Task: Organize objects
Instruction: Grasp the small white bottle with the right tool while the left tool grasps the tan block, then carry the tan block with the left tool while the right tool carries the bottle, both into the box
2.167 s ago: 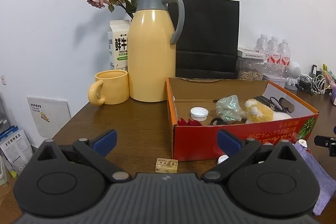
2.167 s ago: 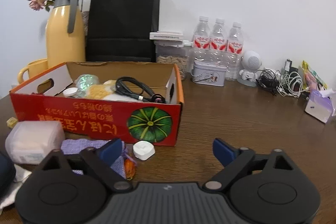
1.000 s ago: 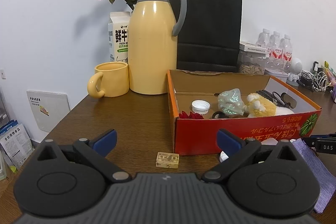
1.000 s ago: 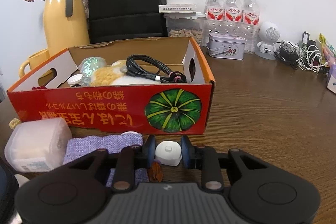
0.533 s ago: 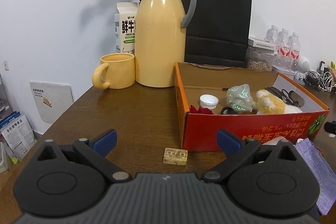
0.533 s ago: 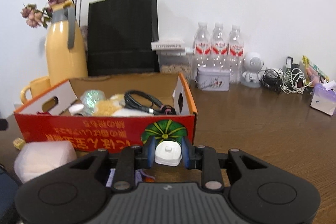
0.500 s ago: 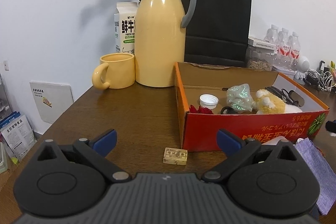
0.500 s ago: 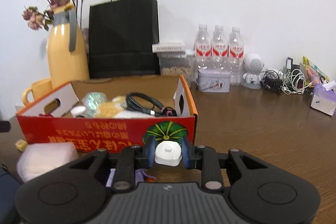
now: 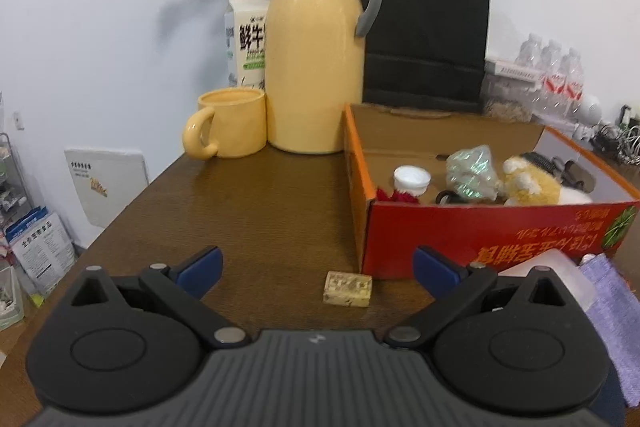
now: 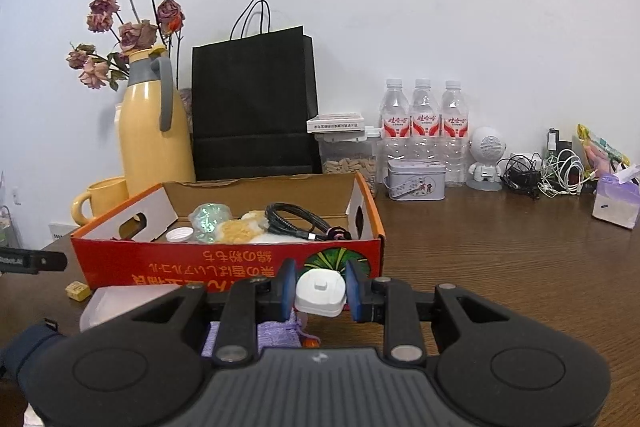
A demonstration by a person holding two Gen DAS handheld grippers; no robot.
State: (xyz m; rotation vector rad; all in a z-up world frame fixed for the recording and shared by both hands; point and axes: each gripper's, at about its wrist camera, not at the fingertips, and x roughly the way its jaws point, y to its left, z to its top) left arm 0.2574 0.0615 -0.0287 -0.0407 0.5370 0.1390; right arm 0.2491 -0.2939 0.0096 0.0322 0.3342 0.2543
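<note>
One white cap (image 10: 320,292) clenched in right tool (image 10: 320,291); left tool (image 9: 316,267) released; three bottles (image 10: 424,125).

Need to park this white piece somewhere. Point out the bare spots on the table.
Bare wood lies right of the red box, before the tin and cables, and left of the box before the mug. Crowded: in front of the box, where the right gripper holds the white piece.
</note>
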